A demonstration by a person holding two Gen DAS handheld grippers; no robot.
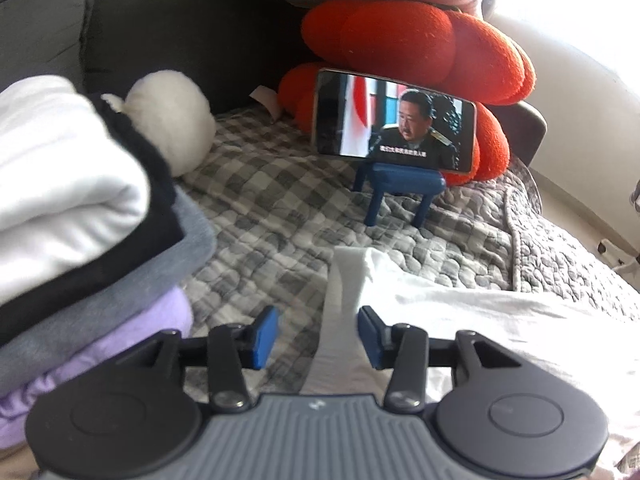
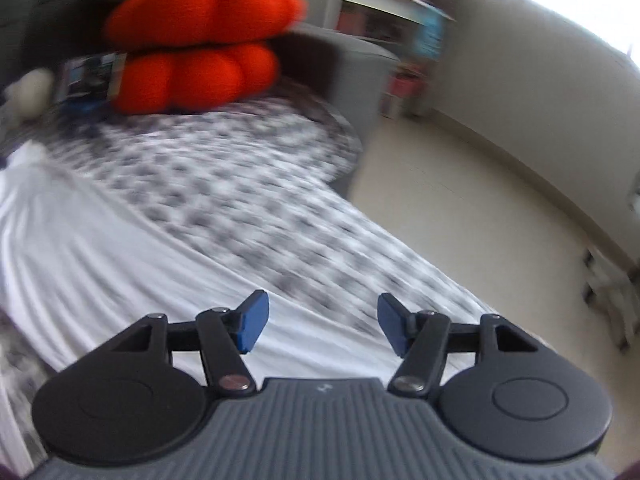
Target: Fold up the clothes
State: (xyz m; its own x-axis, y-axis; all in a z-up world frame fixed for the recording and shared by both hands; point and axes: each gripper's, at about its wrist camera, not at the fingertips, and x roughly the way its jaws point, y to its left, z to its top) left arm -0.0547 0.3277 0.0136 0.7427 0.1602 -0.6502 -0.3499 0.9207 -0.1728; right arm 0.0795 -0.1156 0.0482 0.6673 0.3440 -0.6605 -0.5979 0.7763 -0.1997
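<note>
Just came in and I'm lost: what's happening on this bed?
A person with a gripper in each hand is folding laundry on a checked quilt. A white garment lies spread flat. A strip of it runs between the open pads of the left gripper, which are not pressing on it. The right gripper is open and empty above the same cloth. Folded clothes are stacked at the left, and a phone plays video on a blue stand.

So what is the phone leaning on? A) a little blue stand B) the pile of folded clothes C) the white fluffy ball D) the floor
A: the phone sits on a little blue stand on the checked quilt, in front of the orange cushion.
</note>
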